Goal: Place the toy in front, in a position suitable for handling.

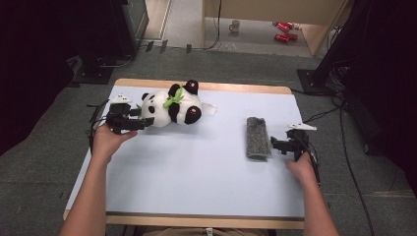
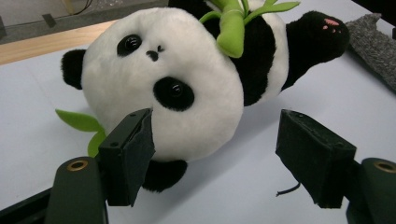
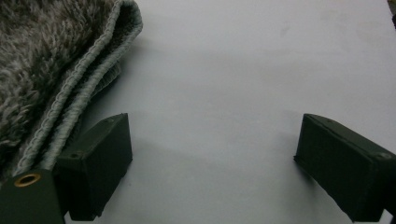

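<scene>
Pale blue tabletop (image 1: 196, 162) on a grey carpeted floor, seen from the high view. A plush panda (image 1: 172, 105) lies on its side just ahead of the left claw (image 1: 140, 123), its long axis running away from the claw across the tabletop, head nearest, feet farthest. The right claw (image 1: 275, 145) sits well apart, just beside a folded grey towel (image 1: 257, 137).

From the left gripper view, the left claw (image 2: 215, 158) stands wide with nothing gripped; the panda's head sits at the left pad, body tilting away up-right.

From the right gripper view, the right claw (image 3: 212, 163) is wide and empty, the towel's edge lying beside its left jaw.
</scene>
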